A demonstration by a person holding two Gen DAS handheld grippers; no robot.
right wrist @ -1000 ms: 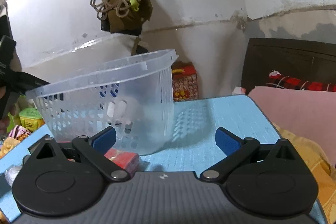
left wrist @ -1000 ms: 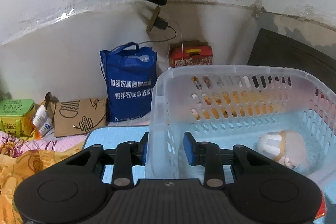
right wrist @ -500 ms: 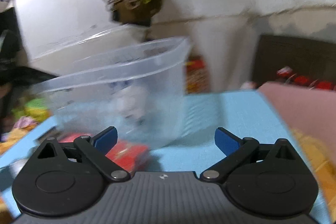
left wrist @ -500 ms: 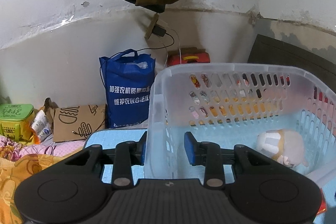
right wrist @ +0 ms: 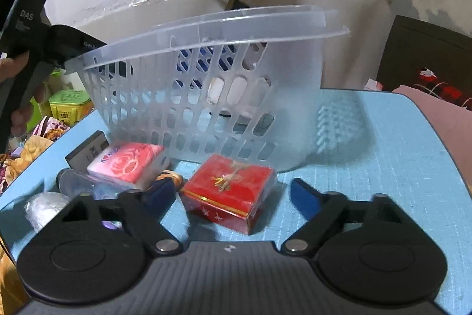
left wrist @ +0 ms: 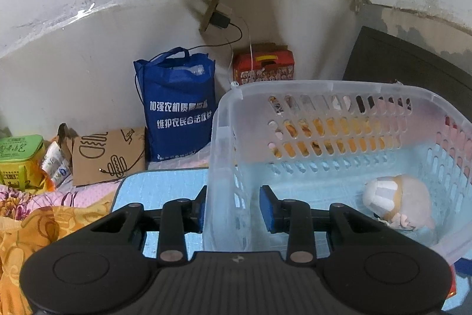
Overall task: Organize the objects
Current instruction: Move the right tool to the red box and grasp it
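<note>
On the far left of the right wrist view we see a hand [right wrist: 17,84] holding the left gripper [right wrist: 70,61], its tip at the rim of the clear plastic basket [right wrist: 206,96]. From the left wrist view, left to right: green box [left wrist: 19,155], brown paper bag [left wrist: 106,155], blue tote bag [left wrist: 177,105], red carton [left wrist: 262,67] against the wall, then the basket [left wrist: 339,96] on the blue mat [left wrist: 159,185]. Left gripper [left wrist: 233,208] straddles the basket's near-left wall, one pad outside, one inside. The inside pad stands a little off the plastic, so we cannot tell if the wall is really pinched; the jaws are narrow. The basket looks tilted, its left end raised. A plush toy [left wrist: 398,202] lies inside the basket at its right end.

Right wrist view, left to right on the mat [right wrist: 383,155]: crumpled clear wrap [right wrist: 44,208], bottle [right wrist: 76,182], dark flat box [right wrist: 87,151], pink tissue pack [right wrist: 126,164], red gift box [right wrist: 230,188] just in front of the basket. Right gripper [right wrist: 233,194] has its jaws wide and closing, with the red gift box between them. Pads are not touching it yet; the left pad is near the box's left edge, the right pad is clearly apart.
</note>
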